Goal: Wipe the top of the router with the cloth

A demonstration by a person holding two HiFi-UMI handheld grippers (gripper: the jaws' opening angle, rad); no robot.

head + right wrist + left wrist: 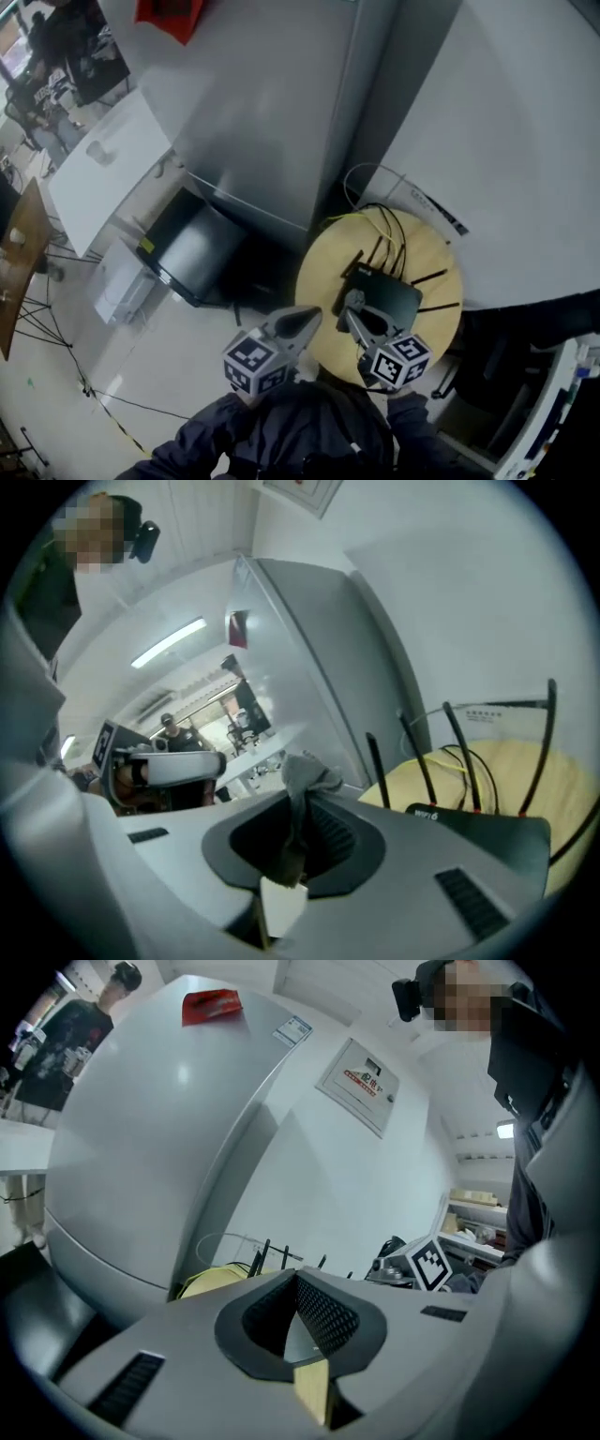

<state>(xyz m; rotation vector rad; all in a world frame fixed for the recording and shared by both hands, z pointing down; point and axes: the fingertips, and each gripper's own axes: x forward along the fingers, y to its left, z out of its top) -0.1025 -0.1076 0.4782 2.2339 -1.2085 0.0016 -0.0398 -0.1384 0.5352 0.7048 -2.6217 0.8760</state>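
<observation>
A black router (386, 292) with several thin antennas lies on a small round wooden table (323, 272). My right gripper (350, 311) hovers over the router's near left corner, shut on a small grey cloth (355, 301). In the right gripper view the cloth (306, 776) sticks up, pinched between the jaws, and the router (487, 834) lies just to the right with its antennas upright. My left gripper (306, 322) hangs off the table's near left edge, shut with nothing in it. In the left gripper view its meshed pads (323, 1314) meet at the tip.
Yellow and black cables (380, 223) loop over the table's far side. A tall grey cabinet (272, 112) and a white wall (525, 141) stand behind it. A black box (192, 248) sits on the floor at left, beside a white table (103, 169).
</observation>
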